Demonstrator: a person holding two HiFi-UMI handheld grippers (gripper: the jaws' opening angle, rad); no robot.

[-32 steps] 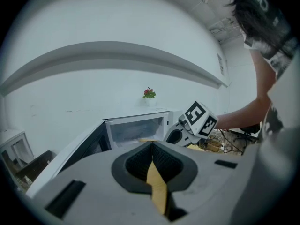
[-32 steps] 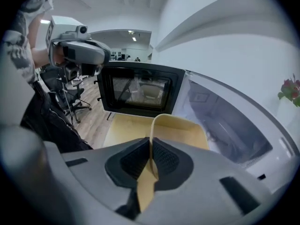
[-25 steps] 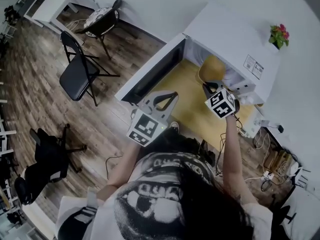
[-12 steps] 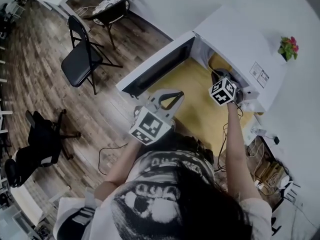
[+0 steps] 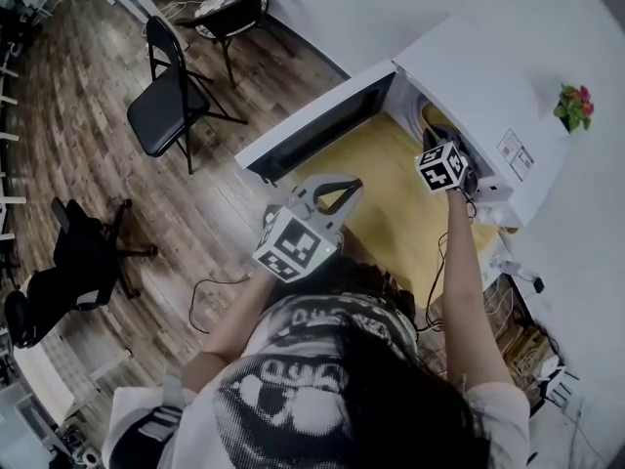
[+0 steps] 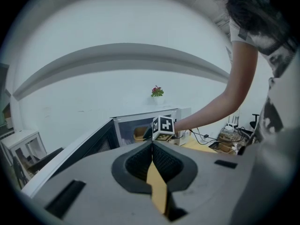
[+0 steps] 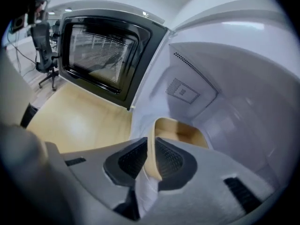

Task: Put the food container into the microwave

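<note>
Right gripper view, gripper [image 7: 150,149] clamps container [image 7: 182,131], inside microwave [image 7: 225,78]

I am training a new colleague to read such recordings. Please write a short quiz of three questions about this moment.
1. True or false: the microwave door stands open.
2. What is the right tool shut on? A) a cup B) the rim of the food container C) nothing
3. Fill in: the jaws of the left tool are ___, with nothing between them.

Key: 1 true; 2 B; 3 together.
</note>
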